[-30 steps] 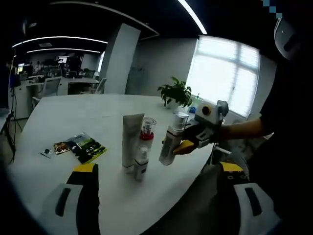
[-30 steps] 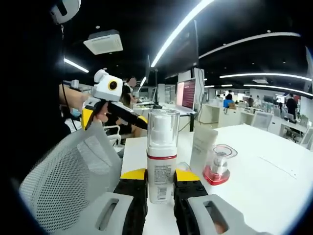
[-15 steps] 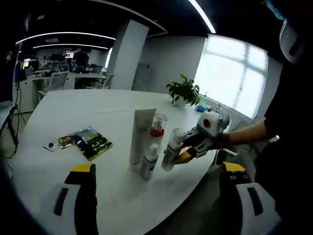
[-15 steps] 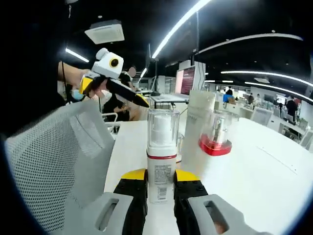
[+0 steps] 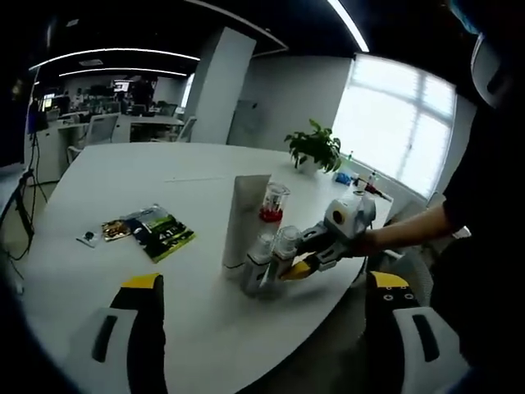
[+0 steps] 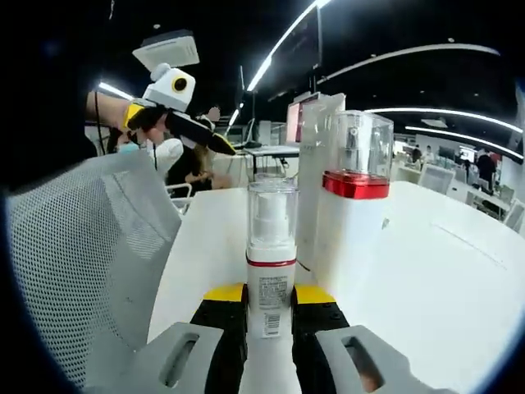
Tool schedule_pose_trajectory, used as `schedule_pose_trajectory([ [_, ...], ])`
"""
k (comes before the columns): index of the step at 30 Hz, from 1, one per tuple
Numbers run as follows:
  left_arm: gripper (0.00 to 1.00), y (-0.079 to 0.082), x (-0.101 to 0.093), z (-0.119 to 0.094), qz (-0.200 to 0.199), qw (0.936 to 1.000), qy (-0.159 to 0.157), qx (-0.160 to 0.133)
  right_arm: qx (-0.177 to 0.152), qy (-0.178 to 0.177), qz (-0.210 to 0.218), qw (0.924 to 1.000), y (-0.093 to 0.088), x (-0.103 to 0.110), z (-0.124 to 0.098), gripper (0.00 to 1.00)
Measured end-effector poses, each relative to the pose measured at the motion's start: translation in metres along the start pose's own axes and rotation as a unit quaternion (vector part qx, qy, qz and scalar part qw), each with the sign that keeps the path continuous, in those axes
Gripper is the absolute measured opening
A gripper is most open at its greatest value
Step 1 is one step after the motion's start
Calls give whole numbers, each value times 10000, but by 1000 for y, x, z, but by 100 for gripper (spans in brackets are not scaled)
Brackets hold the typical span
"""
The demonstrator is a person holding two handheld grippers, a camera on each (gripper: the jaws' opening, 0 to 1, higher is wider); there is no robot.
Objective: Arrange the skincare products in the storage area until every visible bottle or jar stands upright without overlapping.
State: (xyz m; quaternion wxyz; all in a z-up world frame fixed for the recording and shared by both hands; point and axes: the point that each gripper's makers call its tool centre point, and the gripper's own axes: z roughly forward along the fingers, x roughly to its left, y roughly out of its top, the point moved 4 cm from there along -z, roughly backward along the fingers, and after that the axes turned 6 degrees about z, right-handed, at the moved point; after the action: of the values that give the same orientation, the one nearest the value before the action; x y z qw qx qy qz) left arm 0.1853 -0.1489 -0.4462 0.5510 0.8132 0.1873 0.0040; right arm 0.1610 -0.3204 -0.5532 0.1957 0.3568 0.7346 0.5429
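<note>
My right gripper (image 6: 271,297) is shut on a white spray bottle (image 6: 271,263) with a red band and a clear cap, held upright. Just right of it stand a white tube (image 6: 318,176) and a bottle with a red collar (image 6: 353,215). In the left gripper view, the held bottle (image 5: 284,254) sits close beside a small clear-capped bottle (image 5: 257,263), in front of the tube (image 5: 245,220) and the red-collared bottle (image 5: 273,202). The right gripper (image 5: 318,248) reaches in from the right. My left gripper (image 5: 264,281) is open, well short of the group; a hand holds the left gripper (image 6: 176,115) up at the far left.
Flat printed packets (image 5: 152,231) and a small item (image 5: 88,239) lie on the round white table (image 5: 123,185) to the left. A potted plant (image 5: 316,148) stands at the far edge. A grey mesh chair (image 6: 82,263) is close on the right gripper's left.
The right gripper has carried the spray bottle in toward the group, from apart on the right to right beside the small bottle. The left gripper stays open.
</note>
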Motion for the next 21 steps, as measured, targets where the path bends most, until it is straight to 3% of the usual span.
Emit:
schedule_pose_trajectory([
  [7, 94, 0, 2, 4, -11, 10000, 18, 14, -38, 35, 57, 10000, -1, -1, 0, 11],
  [16, 93, -3, 4, 6, -43, 10000, -19, 46, 267, 236, -441, 9984, 2, -2, 2, 11],
  [21, 92, -5, 2, 8, -54, 10000, -33, 54, 304, 277, -423, 9983, 2, -7, 5, 12],
])
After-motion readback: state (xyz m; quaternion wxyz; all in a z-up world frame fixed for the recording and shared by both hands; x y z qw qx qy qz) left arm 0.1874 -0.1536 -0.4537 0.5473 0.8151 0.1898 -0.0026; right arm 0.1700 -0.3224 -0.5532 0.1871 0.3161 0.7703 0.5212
